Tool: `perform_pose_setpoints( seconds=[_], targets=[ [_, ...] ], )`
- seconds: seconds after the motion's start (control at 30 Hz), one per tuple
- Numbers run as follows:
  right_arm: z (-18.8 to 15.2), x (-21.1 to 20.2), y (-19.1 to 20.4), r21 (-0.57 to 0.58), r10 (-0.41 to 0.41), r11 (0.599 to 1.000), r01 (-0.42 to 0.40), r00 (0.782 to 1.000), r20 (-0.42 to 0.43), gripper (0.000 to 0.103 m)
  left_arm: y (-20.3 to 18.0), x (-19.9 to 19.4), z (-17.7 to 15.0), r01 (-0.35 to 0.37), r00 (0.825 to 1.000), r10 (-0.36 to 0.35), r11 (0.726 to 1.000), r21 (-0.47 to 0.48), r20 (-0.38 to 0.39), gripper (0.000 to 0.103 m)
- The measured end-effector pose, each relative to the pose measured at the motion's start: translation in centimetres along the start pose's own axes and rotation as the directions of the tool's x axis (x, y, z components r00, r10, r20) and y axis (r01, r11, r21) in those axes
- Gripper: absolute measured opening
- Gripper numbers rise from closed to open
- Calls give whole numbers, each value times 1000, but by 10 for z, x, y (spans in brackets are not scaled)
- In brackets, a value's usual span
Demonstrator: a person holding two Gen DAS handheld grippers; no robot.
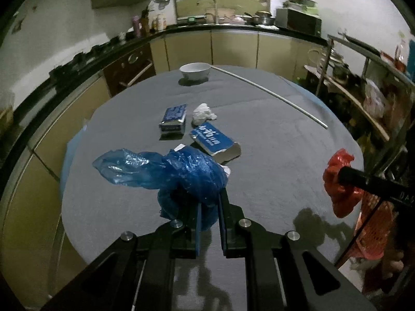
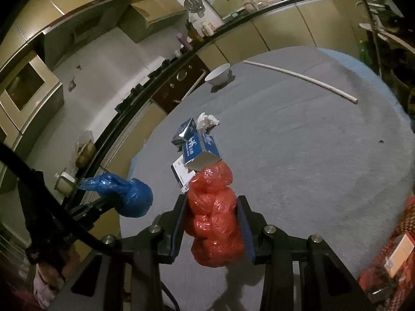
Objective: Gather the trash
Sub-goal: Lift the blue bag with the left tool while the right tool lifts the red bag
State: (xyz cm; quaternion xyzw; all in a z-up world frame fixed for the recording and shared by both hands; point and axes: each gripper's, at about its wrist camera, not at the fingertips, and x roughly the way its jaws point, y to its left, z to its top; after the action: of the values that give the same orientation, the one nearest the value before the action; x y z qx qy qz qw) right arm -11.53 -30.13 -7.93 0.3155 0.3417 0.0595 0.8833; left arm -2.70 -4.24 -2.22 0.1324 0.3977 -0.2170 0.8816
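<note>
My left gripper point(image 1: 209, 202) is shut on a crumpled blue plastic bag point(image 1: 181, 173) and holds it above the grey table point(image 1: 272, 155). My right gripper point(image 2: 211, 207) is shut on a bunched red plastic bag point(image 2: 211, 215), also above the table. The blue bag also shows in the right wrist view point(image 2: 129, 197), and the red bag in the left wrist view point(image 1: 337, 178). On the table lie two blue cartons point(image 1: 173, 118) point(image 1: 215, 140), a crumpled white tissue point(image 1: 203, 112) and a small white box point(image 2: 181, 175) partly hidden behind the red bag.
A white bowl point(image 1: 195, 71) stands at the table's far edge, with a long white rod point(image 1: 272, 94) lying to its right. A red mesh basket point(image 1: 373, 230) is at the right edge. Kitchen cabinets and a sink counter point(image 1: 233, 27) surround the table.
</note>
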Motion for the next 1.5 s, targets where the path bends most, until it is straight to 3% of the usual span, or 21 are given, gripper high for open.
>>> perform_pose_setpoints(
  seconds=[0.57, 1.5],
  targets=[
    [-8, -25, -20, 49, 6, 999, -7, 999, 37, 41, -50, 1, 6, -20, 1000, 20, 996, 89, -7, 12],
    [-12, -40, -26, 68, 24, 997, -28, 998, 61, 41, -80, 4, 4, -24, 999, 27, 990, 141, -19, 12]
  ],
)
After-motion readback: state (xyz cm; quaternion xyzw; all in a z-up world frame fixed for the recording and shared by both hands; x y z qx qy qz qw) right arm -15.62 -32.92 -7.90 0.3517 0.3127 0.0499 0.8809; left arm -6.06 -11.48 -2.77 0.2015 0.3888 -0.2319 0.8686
